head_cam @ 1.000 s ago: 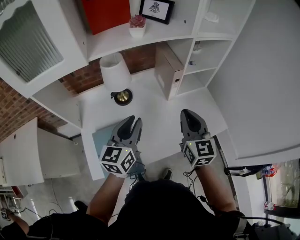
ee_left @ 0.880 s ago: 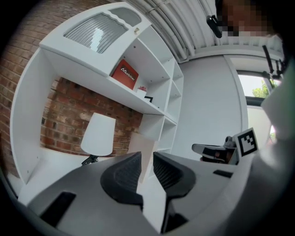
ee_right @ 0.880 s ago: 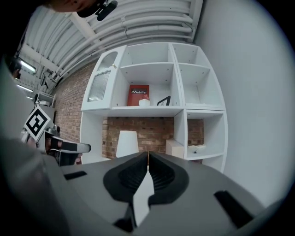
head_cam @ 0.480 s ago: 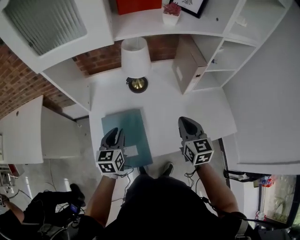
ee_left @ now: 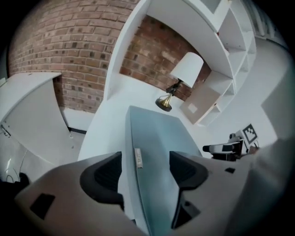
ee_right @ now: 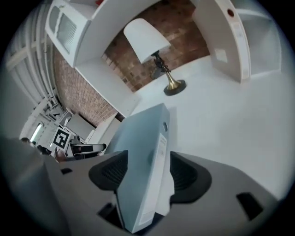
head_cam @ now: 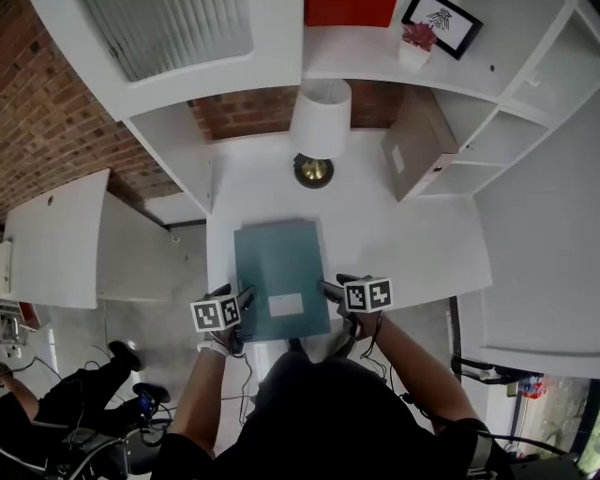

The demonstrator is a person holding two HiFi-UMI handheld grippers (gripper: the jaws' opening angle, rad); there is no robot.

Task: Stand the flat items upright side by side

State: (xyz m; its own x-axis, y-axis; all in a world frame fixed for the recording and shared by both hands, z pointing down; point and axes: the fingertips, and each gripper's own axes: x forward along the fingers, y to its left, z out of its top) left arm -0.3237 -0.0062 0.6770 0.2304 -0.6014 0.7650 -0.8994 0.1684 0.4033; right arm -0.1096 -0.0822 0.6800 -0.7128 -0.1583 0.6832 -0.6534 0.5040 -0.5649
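Observation:
A teal binder [head_cam: 281,272] lies flat on the white desk [head_cam: 412,244], its near end over the front edge. My left gripper [head_cam: 244,300] is at its near left edge and my right gripper [head_cam: 330,289] at its near right edge. In the left gripper view the binder [ee_left: 156,138] runs between the jaws of that gripper [ee_left: 145,168], which are opening, with a gap at the pads. The right gripper view has the binder's white-labelled spine [ee_right: 159,147] between the jaws of that gripper [ee_right: 147,170], also opening. A tan box file [head_cam: 417,145] stands upright at the back right.
A white-shaded lamp [head_cam: 319,122] with a brass base stands at the back of the desk, just beyond the binder. White shelving [head_cam: 525,103] rises on the right, and a shelf above holds a potted plant [head_cam: 415,42], a framed picture [head_cam: 442,19] and a red box [head_cam: 349,11].
Both grippers have drawn back from over the desk to its front edge, one on each side of the teal binder. Their jaws, shut before, now stand apart around it.

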